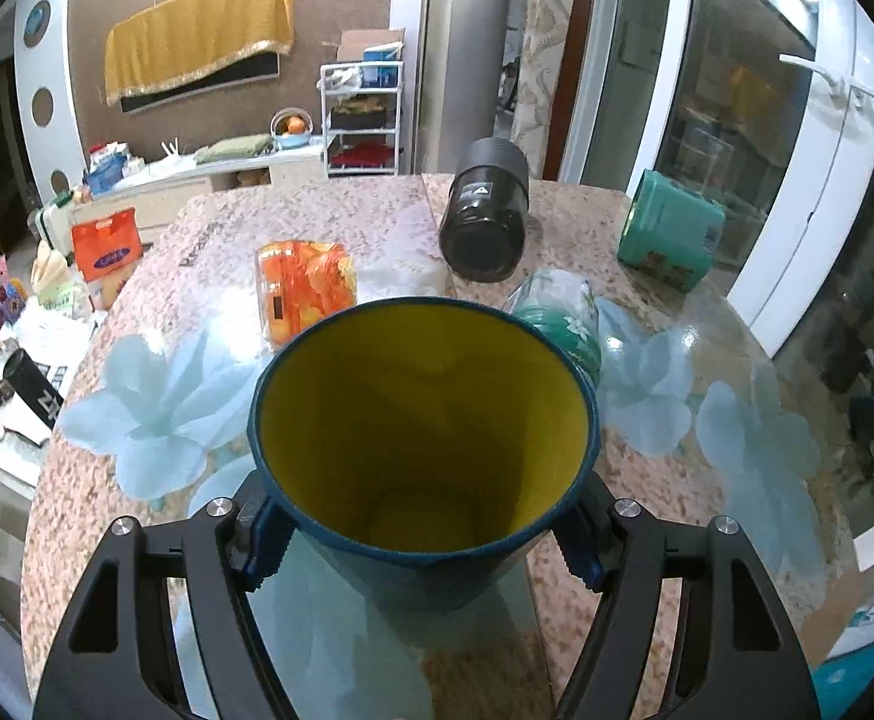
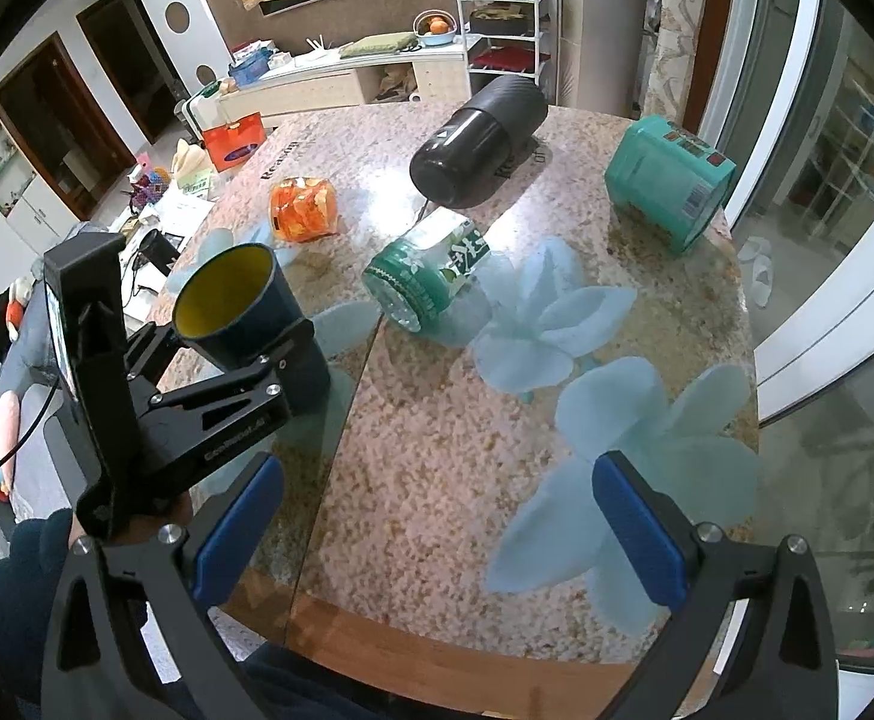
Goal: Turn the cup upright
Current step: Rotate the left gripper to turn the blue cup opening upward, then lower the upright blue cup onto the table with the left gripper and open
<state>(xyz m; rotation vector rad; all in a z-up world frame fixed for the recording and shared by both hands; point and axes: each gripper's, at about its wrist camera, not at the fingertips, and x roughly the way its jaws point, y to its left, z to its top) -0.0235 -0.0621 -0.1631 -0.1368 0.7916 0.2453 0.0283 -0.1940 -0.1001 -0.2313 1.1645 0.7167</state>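
The cup, dark blue outside and yellow inside, stands mouth-up on the tabletop near its left edge, its base on the glass surface. The left tool pinches the cup's lower wall, a blue pad pressed against each side. Beyond the cup lies an orange packet, and to the cup's right a green-capped bottle lies on its side. Farther beyond the cup, a black flask lies tipped over, and well to the cup's right a teal canister rests tilted near the tabletop's far edge. The right tool hovers spread wide over the tabletop, right of the cup, gripping nothing.
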